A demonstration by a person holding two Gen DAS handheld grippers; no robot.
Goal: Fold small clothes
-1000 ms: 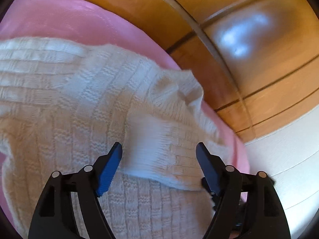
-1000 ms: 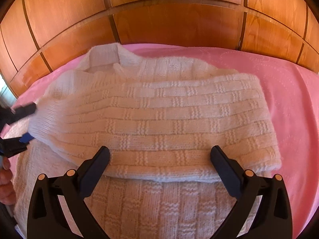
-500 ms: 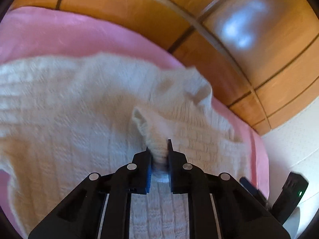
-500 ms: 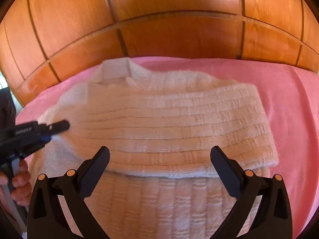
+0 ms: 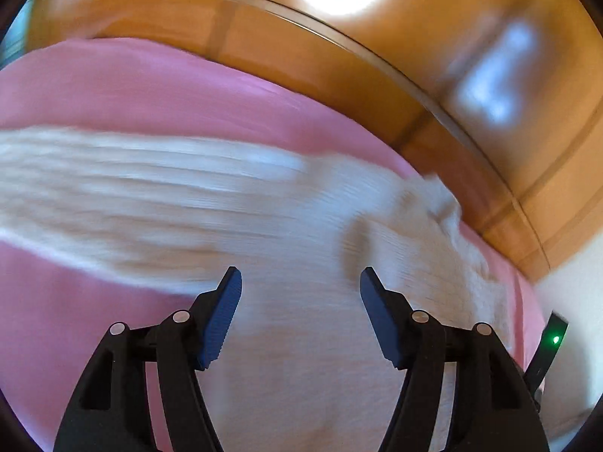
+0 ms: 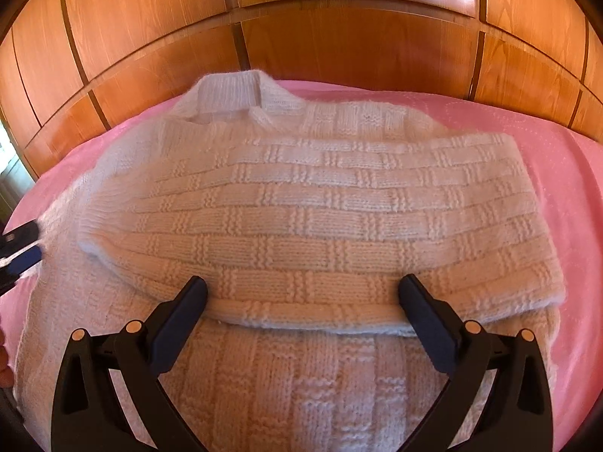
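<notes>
Sweater point(image 6: 301, 226) lay flat on the pink bed point(image 6: 565, 173), collar at the far end by the wood panels point(image 6: 339, 45), one sleeve folded across the chest. Left claw point(image 5: 300, 282) had just been opening, jaws apart over blurred knit, nothing between them. Right claw point(image 6: 302, 293) was wide open above the sleeve's near edge, empty.

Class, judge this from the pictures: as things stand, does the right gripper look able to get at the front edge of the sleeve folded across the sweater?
Probably yes. The right gripper is open, its jaws standing to either side of the folded sleeve's front edge, with nothing between. The left gripper sits off at the sweater's far side.
</notes>
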